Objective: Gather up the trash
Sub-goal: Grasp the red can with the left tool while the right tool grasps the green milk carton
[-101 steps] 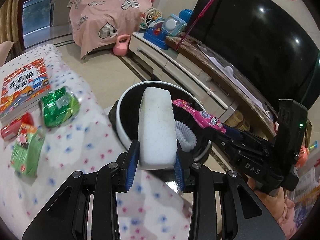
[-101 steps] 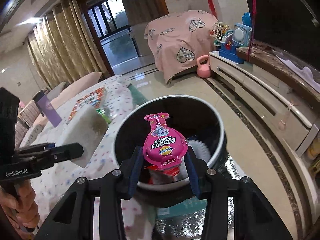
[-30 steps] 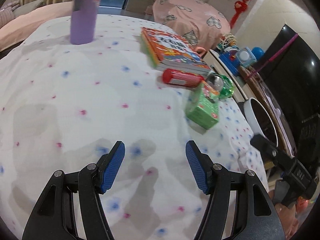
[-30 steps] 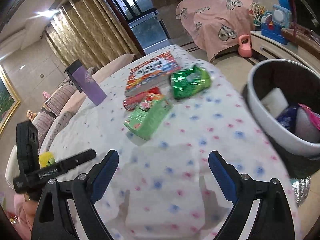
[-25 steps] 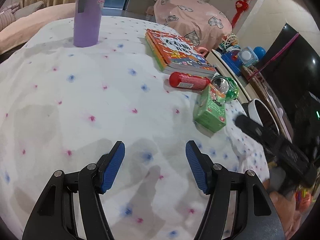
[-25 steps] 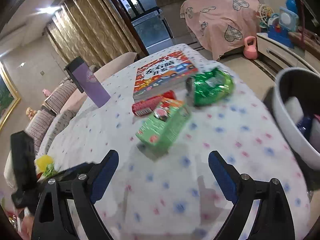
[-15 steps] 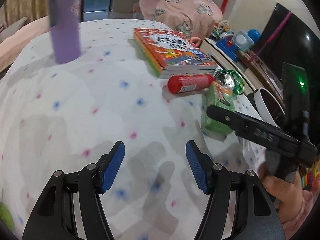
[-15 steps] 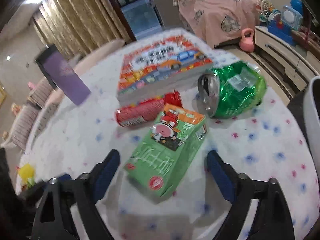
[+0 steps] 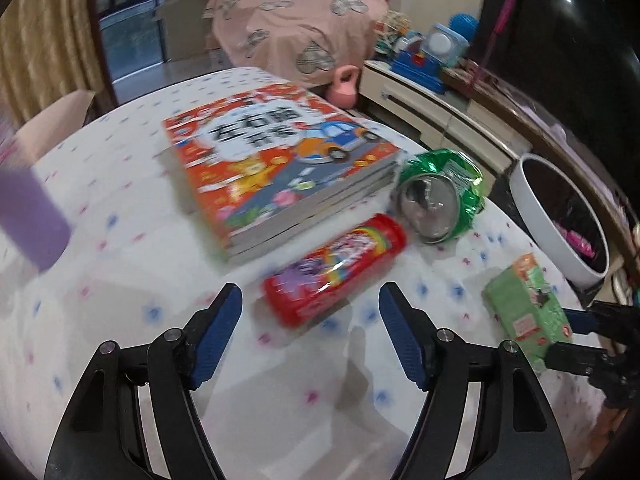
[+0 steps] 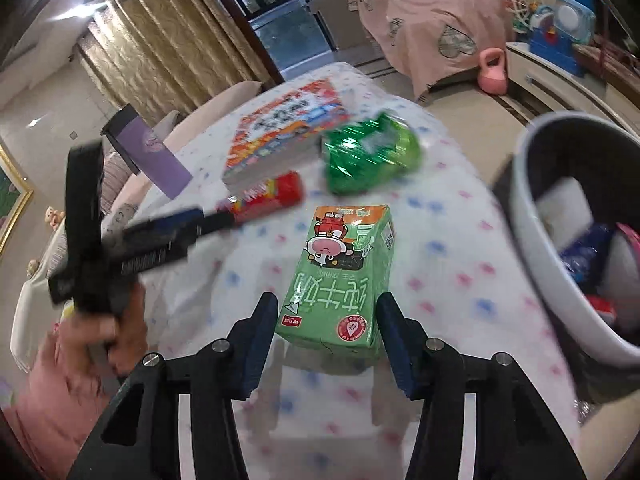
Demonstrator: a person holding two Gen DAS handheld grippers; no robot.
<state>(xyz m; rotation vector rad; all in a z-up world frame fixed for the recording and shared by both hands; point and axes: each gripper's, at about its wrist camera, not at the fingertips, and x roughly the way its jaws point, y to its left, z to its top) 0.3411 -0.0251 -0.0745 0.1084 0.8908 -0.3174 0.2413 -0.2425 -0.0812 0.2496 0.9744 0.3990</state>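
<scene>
A green milk carton (image 10: 340, 276) lies flat on the dotted tablecloth (image 10: 440, 280). My right gripper (image 10: 327, 304) straddles its near end; the jaws are closing, with a thin gap still showing beside the carton. A red snack tube (image 9: 336, 268) lies just ahead of my left gripper (image 9: 310, 296), whose jaws are opening with nothing held. A crushed green can (image 9: 440, 196) rests behind the tube. In the left wrist view the carton (image 9: 524, 308) and right gripper (image 9: 576, 336) appear at the far right. The right wrist view shows the left gripper (image 10: 212, 220) near the tube (image 10: 272, 196).
A white bin (image 10: 532, 240) with trash inside stands off the table's right edge, also in the left wrist view as the bin (image 9: 536, 216). A colourful book (image 9: 280, 156) lies behind the tube. A purple tumbler (image 9: 28, 216) stands at the left. A person's hand (image 10: 120, 328) grips the left tool.
My left gripper has swung toward the red tube and book, its jaws a little wider. My right gripper has come up to the green carton and its jaws have narrowed around it.
</scene>
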